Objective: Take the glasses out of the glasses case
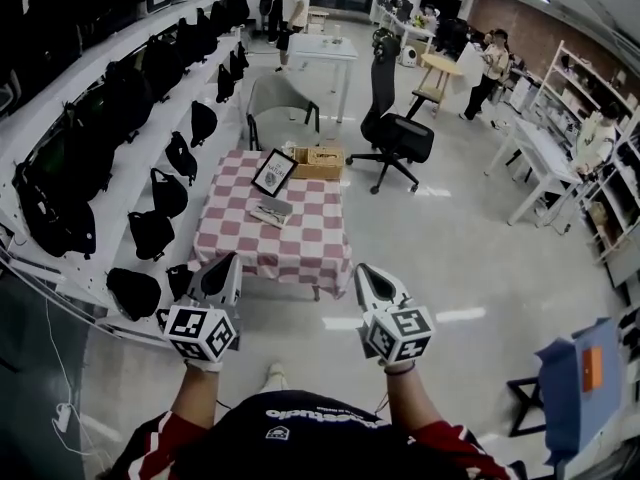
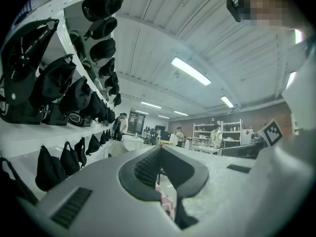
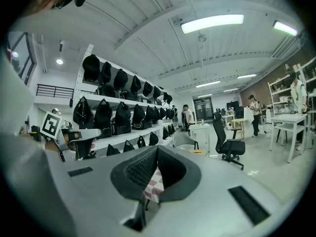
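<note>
With my left gripper (image 1: 226, 272) and right gripper (image 1: 370, 280) both clenched on nothing, the small glasses case (image 1: 270, 211) lies on the checkered table (image 1: 312, 250) well ahead; its glasses are probably light and fragile, best pinched at the frame.

Shirt (image 1: 322, 415): white lettering at 6 o'clock, seen upside down, not legible.
Framed card (image 1: 273, 172): stands on the checked table (image 1: 310, 243); its print is too small to read.
Left tool (image 1: 228, 264) cube: black-and-white square markers, no letters or numbers.
Right tool (image 1: 366, 272) cube: the same kind of markers.
Black bag (image 2: 24, 48): white lettering down the strap, too blurred to read.
</note>
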